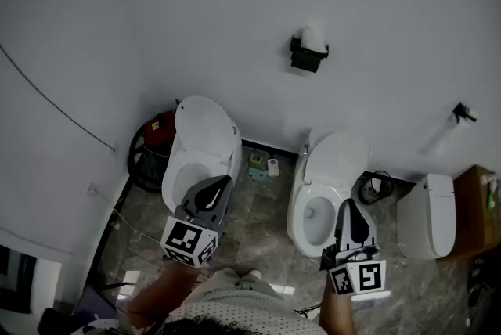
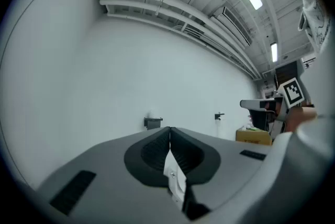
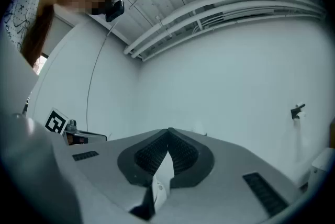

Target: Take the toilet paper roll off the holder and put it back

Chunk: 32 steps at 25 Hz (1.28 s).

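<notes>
Dotted shirt [image 1: 235,316] at bottom edge of head view; just beyond it, both claws, each carrying a cube of black-and-white square markers. Left claw [image 1: 225,181] and right claw [image 1: 347,205]: ribbed dark pads [image 2: 154,150] pressed fully together, nothing gripped. Roll [image 1: 315,34], white, sits at the black holder [image 1: 305,59] on the smooth white wall, well apart from both claws, above two glossy white toilets [image 1: 205,139]. In the left gripper view the holder shows just above the closed tips.
</notes>
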### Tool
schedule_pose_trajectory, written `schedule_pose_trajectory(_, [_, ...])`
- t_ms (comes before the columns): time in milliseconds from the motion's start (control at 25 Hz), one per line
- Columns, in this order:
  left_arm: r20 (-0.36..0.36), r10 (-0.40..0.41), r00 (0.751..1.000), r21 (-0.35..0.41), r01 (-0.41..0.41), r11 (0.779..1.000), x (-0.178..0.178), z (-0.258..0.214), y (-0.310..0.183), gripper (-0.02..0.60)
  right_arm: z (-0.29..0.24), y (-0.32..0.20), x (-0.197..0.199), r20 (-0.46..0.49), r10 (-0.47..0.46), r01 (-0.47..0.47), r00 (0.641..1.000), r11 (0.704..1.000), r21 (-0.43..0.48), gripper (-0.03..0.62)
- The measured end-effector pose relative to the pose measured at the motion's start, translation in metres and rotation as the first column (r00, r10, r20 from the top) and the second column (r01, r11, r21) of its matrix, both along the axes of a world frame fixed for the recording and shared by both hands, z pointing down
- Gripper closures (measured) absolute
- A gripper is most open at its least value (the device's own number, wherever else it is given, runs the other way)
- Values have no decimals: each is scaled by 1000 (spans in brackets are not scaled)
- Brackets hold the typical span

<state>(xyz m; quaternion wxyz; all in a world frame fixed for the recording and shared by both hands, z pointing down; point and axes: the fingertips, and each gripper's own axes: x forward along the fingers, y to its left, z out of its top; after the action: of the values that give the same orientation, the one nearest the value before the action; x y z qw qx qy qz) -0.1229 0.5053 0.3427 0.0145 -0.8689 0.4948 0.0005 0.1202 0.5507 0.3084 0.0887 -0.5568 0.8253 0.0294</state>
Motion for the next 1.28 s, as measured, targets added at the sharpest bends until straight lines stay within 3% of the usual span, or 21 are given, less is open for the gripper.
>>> schedule_pose_trajectory(320, [-5, -25, 1000, 24, 25, 999, 22, -3, -11, 577, 4, -17, 26, 37, -11, 11, 999, 1000, -3, 579])
schedule_pose_trajectory(360, [-11, -33, 999, 26, 33, 999, 23, -4, -12, 556, 7, -20, 27, 41, -23, 24, 999, 1000, -16, 556])
schedule_pose_trajectory(440, [-14, -56, 998, 20, 57, 998, 26, -3, -16, 448, 11, -27, 27, 35, -57, 58, 998, 998, -38, 453])
schedule_pose_trajectory(520, [-7, -74, 997, 6, 74, 997, 29, -1, -22, 347, 12, -31, 25, 25, -84, 85, 996, 996, -36, 389])
schedule_pose_trajectory(720, [4, -109, 994, 0, 109, 994, 28, -2, -32, 268, 4, -45, 35, 70, -85, 85, 994, 996, 0, 308])
schedule_pose_trajectory(840, [-13, -120, 993, 11, 120, 993, 24, -5, -49, 251, 3, -63, 33, 61, -101, 101, 993, 995, 3, 265])
schedule_pose_trajectory(1040, [-35, -117, 993, 19, 117, 993, 22, -4, -91, 250, 6, -100, 25, 47, -115, 115, 992, 993, -5, 256])
schedule_pose_trajectory(1280, [-49, -100, 994, 21, 101, 995, 12, -3, -175, 249, 11, -179, 13, 36, -106, 106, 994, 994, -21, 258])
